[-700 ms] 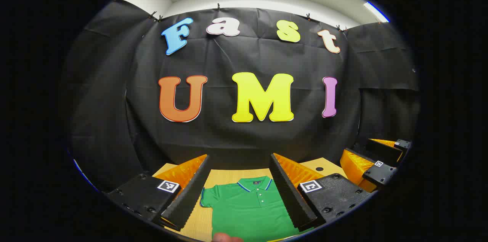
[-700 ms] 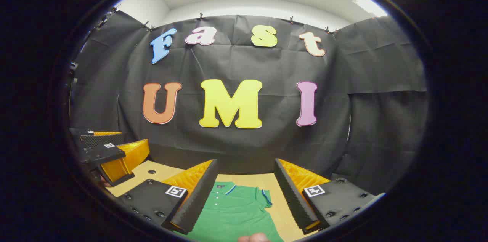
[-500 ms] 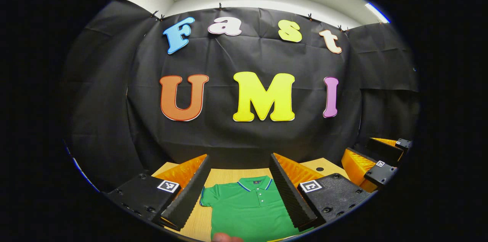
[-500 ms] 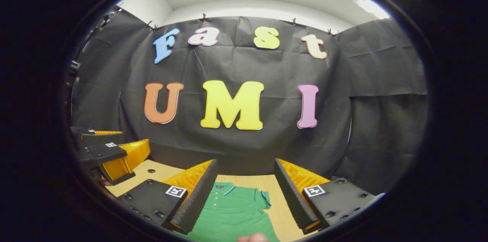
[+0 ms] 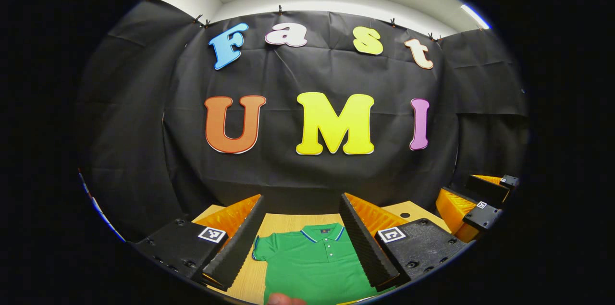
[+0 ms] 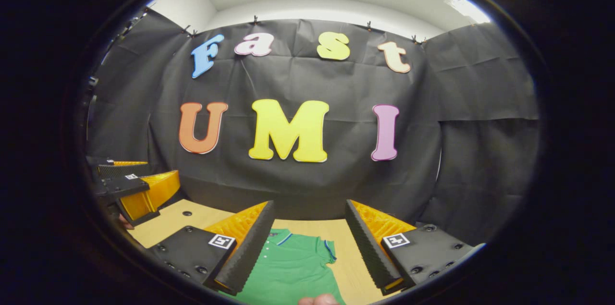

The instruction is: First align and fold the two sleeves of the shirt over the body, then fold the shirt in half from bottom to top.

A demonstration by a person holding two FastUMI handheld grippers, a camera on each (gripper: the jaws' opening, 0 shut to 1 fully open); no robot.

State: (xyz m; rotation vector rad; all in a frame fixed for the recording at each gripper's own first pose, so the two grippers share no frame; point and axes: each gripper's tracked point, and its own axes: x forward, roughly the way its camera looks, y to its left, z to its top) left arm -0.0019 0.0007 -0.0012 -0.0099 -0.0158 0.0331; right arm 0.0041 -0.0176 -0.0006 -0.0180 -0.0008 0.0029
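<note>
Shirt [image 5: 312, 262], green, lies flat on the table [image 5: 283, 221], collar at the far end, buttoned placket down the middle. It sits below and between my left gripper's [image 5: 302, 237] fingers in the left gripper view, collar and one short sleeve in the gap, the rest of the body running under my right-hand finger [image 5: 365, 242]. Left gripper spread wide, holding nothing, clear above the cloth.

In the right gripper view the shirt [image 6: 288, 266] shows again between my right gripper's [image 6: 307, 242] fingers, nearer the left-hand finger, the other short sleeve sticking out toward the bare table [image 6: 346, 247] at right. Right gripper also wide apart, holding nothing, above the shirt.

Both sleeves lie spread out, not yet folded. Each gripper shows off to the side in the other's view, beyond the shirt's edge.
</note>
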